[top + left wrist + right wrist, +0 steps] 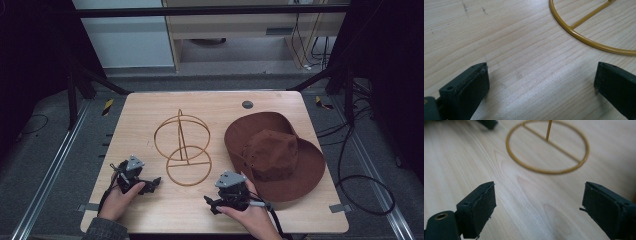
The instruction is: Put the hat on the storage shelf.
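The wooden counter (pixel 150 107) is carrying everything, and the brown wide-brimmed hat (pixel 274 155) is lying crown-up on its right half, well apart from the left hand and just beside the right one. To the hat's left, the gold wire stand (pixel 182 147) is standing upright, its flat ring base resting on the wood and a rod rising to the round hoops above. The right tool (pixel 216 204) is resting low at the near edge, its jaws spread wide and grasping nothing, with bare wood lying between them and the ring base ahead in the right gripper view. The left tool (pixel 152 184) is sitting near the stand's base, likewise released and empty. Judging from this layout, the work is probably putting the hat on the stand, though that is not certain. To do it well, the right tool should be taking the brim at its near edge with a firm pinch, while the left is steadying the ring base so the light wire is not tipping as the crown is settling over the hoops.
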### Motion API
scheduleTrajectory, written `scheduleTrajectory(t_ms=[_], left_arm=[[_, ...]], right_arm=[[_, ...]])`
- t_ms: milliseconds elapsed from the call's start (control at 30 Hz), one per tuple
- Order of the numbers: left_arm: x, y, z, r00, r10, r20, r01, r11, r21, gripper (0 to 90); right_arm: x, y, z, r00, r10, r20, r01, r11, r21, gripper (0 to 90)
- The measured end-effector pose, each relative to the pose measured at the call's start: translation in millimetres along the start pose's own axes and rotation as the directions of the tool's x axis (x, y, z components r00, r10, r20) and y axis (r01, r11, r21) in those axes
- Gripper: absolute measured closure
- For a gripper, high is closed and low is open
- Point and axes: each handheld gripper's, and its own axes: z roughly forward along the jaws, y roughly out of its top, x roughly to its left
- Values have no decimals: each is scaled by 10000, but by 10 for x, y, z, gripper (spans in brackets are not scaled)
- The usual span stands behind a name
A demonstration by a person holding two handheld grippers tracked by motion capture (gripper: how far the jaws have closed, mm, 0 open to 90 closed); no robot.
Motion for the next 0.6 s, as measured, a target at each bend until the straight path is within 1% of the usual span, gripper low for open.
scheduleTrajectory(t_ms=[33,67,100,133,167,200,267,300,333,400,467,500,600], left_arm=[[0,0,0,10000,0,-1,0,10000,1,0],[0,0,0,10000,0,-1,0,10000,1,0],[-1,0,-1,10000,-1,-16,1,10000,1,0],[-1,0,-1,10000,-1,-16,1,10000,1,0],[-3,-1,-2,10000,-9,-11,9,10000,8,0],[-5,-3,-4,10000,0,-2,0,10000,13,0],[-7,-4,-5,10000,15,4,-15,10000,12,0],[-7,-4,-5,10000,15,4,-15,10000,12,0],[-8,-4,-5,10000,16,22,-16,10000,13,0],[-8,-5,-6,10000,20,26,-20,10000,12,0],[-9,-6,-7,10000,36,22,-36,10000,6,0],[-10,-8,-8,10000,36,34,-36,10000,2,0],[-12,-9,-9,10000,32,44,-32,10000,1,0]], right_arm=[[-13,125,-158,9999,159,-59,-160,9997,-184,120],[-13,125,-158,9999,159,-59,-160,9997,-184,120],[-55,219,-299,9998,116,131,-114,9998,-132,121],[-55,219,-299,9998,116,131,-114,9998,-132,121],[-125,314,-443,9993,-23,360,18,9999,141,121],[-160,348,-495,9992,-36,405,27,9997,234,120],[-274,426,-623,9987,-18,504,-4,9990,444,113],[-343,456,-682,9978,-52,661,16,9985,544,111],[-412,473,-737,9961,1,878,-60,9977,669,107],[-551,481,-839,9937,60,1117,-164,9956,922,102],[-696,459,-927,9928,160,1191,-313,9913,1279,83],[-764,448,-974,9922,103,1240,-290,9883,1500,85],[-970,413,-1122,9896,159,1433,-417,9830,1790,95]])
